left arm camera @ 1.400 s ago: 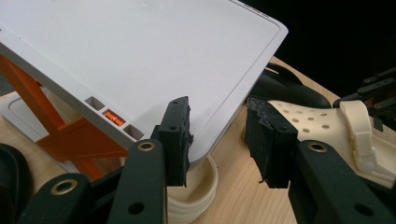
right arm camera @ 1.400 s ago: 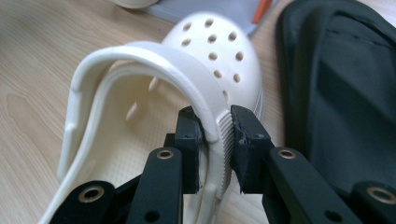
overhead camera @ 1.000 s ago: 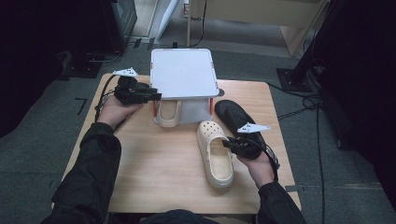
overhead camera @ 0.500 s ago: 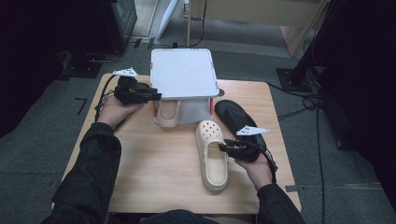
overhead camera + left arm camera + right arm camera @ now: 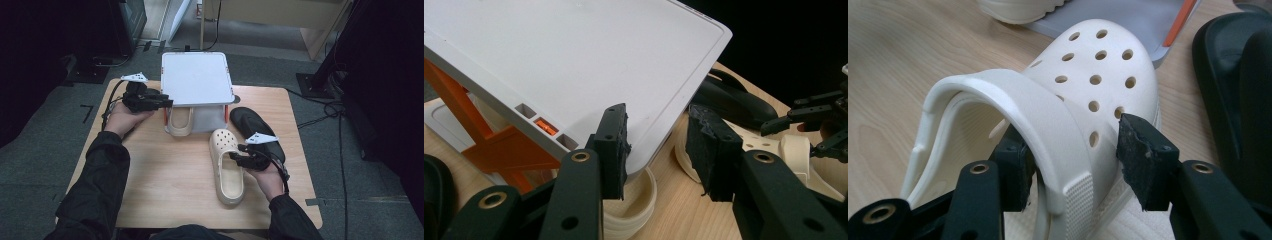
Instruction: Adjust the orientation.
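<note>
A cream clog (image 5: pixel 227 175) (image 5: pixel 1088 65) lies on the wooden table (image 5: pixel 165 175), toe toward the rack. My right gripper (image 5: pixel 239 156) (image 5: pixel 1075 150) is open and straddles its right side wall and strap, one pad inside and one outside. A second cream clog (image 5: pixel 180 122) (image 5: pixel 634 210) sits under the white rack (image 5: pixel 195 77) (image 5: pixel 549 60), which stands on orange legs. My left gripper (image 5: pixel 167 104) (image 5: pixel 664 150) is open at the rack's front left corner, and the top plate's edge reaches between its pads.
A black shoe (image 5: pixel 255 127) (image 5: pixel 729 102) (image 5: pixel 1233 75) lies just right of the cream clog, close to my right hand. Bare table spreads in front of the rack toward the person. Cables and dark equipment lie on the floor around the table.
My right hand has crept left onto the cream clog, and the clog's heel has swung slightly left. The left gripper has stayed at the rack's corner.
</note>
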{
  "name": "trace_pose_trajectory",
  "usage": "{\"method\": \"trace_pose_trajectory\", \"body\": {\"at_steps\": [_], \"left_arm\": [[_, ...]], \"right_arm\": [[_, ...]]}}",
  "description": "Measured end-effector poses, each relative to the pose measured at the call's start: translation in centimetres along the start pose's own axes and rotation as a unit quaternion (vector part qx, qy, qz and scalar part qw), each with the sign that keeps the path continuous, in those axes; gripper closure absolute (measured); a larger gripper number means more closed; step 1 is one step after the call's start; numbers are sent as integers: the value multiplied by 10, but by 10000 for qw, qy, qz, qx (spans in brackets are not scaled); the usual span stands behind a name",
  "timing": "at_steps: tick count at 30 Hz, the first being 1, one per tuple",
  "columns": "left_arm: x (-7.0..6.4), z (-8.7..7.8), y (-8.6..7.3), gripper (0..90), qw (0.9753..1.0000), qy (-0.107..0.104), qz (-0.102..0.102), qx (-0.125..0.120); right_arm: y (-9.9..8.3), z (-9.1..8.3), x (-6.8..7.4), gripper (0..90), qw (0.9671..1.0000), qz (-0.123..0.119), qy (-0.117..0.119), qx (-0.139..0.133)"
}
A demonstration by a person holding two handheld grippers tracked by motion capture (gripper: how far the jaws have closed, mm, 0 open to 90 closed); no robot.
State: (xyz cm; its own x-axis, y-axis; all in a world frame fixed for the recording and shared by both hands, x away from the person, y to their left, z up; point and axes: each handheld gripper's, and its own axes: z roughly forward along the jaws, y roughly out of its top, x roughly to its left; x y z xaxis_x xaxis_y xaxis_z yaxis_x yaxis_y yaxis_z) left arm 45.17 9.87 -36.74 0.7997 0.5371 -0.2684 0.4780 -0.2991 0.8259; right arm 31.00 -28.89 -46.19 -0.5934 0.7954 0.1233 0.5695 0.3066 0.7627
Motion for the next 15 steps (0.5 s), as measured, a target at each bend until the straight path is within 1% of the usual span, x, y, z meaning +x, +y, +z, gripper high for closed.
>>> {"method": "trace_pose_trajectory", "body": {"at_steps": [1, 2, 8, 12, 14, 15], "left_arm": [[0, 0, 0, 607, 10000, 3, 3, -1], [0, 0, 0, 607, 10000, 1, 2, -1], [1, 0, 0, 607, 10000, -18, -8, -6], [1, 0, 0, 607, 10000, -21, -9, -7], [1, 0, 0, 608, 10000, -19, -7, -6], [1, 0, 0, 608, 10000, -19, -9, -7]], "right_arm": [[0, 0, 1, 513, 10000, -9, -40, 11], [0, 1, 2, 523, 9999, -67, -78, 1], [2, -2, 5, 598, 9997, -196, -160, -18], [2, -3, 4, 603, 9998, -135, -108, -31], [3, -3, 5, 628, 9998, -136, -125, -42], [3, -3, 6, 648, 9997, -184, -168, -48]]}}
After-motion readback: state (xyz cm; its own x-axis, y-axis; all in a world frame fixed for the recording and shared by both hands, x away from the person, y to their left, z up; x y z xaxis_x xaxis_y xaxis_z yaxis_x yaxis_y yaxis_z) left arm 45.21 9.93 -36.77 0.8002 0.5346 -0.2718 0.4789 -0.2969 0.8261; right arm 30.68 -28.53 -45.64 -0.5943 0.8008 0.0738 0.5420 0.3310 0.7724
